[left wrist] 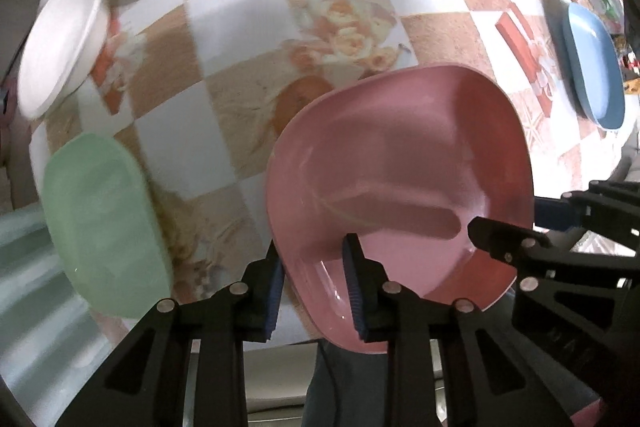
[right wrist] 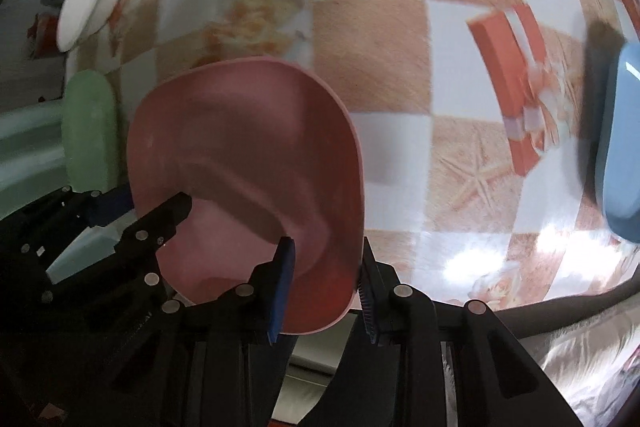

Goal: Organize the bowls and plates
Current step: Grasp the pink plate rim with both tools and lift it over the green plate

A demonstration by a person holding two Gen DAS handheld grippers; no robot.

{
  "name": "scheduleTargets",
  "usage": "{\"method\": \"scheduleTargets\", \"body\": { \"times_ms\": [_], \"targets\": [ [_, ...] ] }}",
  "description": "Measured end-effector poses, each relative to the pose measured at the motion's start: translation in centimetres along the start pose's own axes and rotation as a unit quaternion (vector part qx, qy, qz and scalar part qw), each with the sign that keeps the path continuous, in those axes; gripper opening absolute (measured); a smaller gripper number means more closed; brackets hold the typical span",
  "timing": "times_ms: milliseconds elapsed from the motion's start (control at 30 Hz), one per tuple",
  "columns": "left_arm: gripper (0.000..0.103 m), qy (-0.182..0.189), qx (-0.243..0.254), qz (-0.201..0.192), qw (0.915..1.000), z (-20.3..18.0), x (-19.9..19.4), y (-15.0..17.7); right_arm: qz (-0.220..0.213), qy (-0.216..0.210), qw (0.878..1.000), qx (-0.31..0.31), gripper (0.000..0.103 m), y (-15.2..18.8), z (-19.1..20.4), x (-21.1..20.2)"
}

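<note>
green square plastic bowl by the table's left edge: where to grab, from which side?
Grip the rim of the green square plastic bowl on its near side, one finger inside and one outside the wall, as on the pink square plastic bowl. It sits open side up at the table edge; left gripper is nearest.

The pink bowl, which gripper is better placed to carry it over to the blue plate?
Probably the right gripper: it straddles the pink bowl's rim on the side toward the blue plate.

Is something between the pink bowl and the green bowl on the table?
Nothing visible. Only bare checkered tablecloth lies between the pink bowl, gripped at its rim by both claws, and the green bowl.
</note>
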State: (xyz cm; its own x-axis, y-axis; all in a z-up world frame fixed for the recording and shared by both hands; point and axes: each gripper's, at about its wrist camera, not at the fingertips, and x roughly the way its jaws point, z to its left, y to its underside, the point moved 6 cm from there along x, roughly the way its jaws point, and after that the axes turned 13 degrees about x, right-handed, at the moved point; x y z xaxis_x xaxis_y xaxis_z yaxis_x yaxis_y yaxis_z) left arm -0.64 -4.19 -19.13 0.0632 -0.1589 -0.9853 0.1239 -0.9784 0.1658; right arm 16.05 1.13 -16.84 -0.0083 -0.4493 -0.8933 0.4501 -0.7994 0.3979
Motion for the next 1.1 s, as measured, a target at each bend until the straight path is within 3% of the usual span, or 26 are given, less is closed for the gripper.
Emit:
{"method": "scheduleTargets", "body": {
  "times_ms": [67,300,400,500,733,867,967,1067,1100],
  "targets": [
    [0.031,-0.002,-0.014,-0.009,0.9999,0.5,-0.2,-1.0,-0.005,0.001,1.000,-0.018,0.033,-0.8,1.9,-0.7],
    [0.031,-0.026,-0.061,-0.033,0.9972,6.0,-2.0,0.5,-0.001,-0.011,0.998,-0.066,0.033,-2.1,7.0,-1.5],
    [0.031,-0.035,-0.081,-0.038,0.9954,8.7,-2.1,1.6,0.007,-0.016,0.996,-0.085,0.033,-2.7,10.4,-1.0],
    [0.031,-0.042,-0.104,-0.035,0.9930,11.3,-1.5,2.2,0.012,-0.018,0.994,-0.105,0.033,-0.9,13.0,0.7],
    [0.031,-0.054,-0.140,-0.025,0.9883,16.5,-0.8,3.8,0.036,-0.030,0.992,-0.118,0.033,-1.9,18.2,2.9],
    [0.031,-0.058,-0.150,-0.026,0.9866,17.9,0.2,3.2,0.045,-0.031,0.992,-0.118,0.033,-1.0,18.6,4.6],
    [0.033,-0.063,-0.149,-0.029,0.9865,18.6,0.7,3.7,0.056,-0.035,0.992,-0.111,0.033,-1.3,16.7,4.0],
    [0.045,-0.069,-0.146,-0.029,0.9865,19.5,-0.3,4.0,0.060,-0.047,0.991,-0.107,0.034,-1.4,16.3,3.4],
    [0.054,-0.072,-0.148,-0.031,0.9860,19.8,-1.2,4.4,0.054,-0.043,0.992,-0.107,0.045,-1.7,15.7,3.1]
  ]
}}
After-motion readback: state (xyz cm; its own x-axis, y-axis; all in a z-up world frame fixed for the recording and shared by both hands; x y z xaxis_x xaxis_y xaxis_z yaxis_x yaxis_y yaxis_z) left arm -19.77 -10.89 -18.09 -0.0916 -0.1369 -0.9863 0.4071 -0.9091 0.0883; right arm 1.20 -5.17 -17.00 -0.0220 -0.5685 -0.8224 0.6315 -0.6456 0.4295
